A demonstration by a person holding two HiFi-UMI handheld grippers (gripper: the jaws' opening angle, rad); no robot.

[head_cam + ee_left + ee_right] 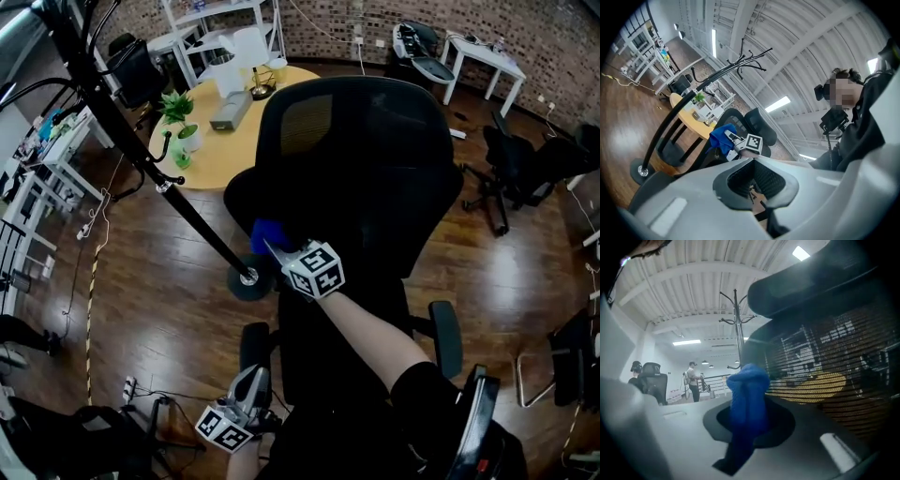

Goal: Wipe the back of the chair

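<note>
A black office chair with a mesh back (356, 159) fills the middle of the head view. My right gripper (272, 246) is shut on a blue cloth (264, 232) and holds it against the lower left edge of the chair back. In the right gripper view the cloth (747, 399) bunches between the jaws, with the mesh (825, 371) close on the right. My left gripper (251, 380) hangs low by the chair's left armrest, jaws together with nothing in them. The left gripper view looks up at the cloth (721, 138) and the chair (759, 124).
A black coat stand pole (150, 155) slants down to its round base (249, 277), just left of the chair. Behind it stands a round yellow table (220, 131) with a plant and small items. More black chairs (525, 169) and a white desk (483, 56) are at the right.
</note>
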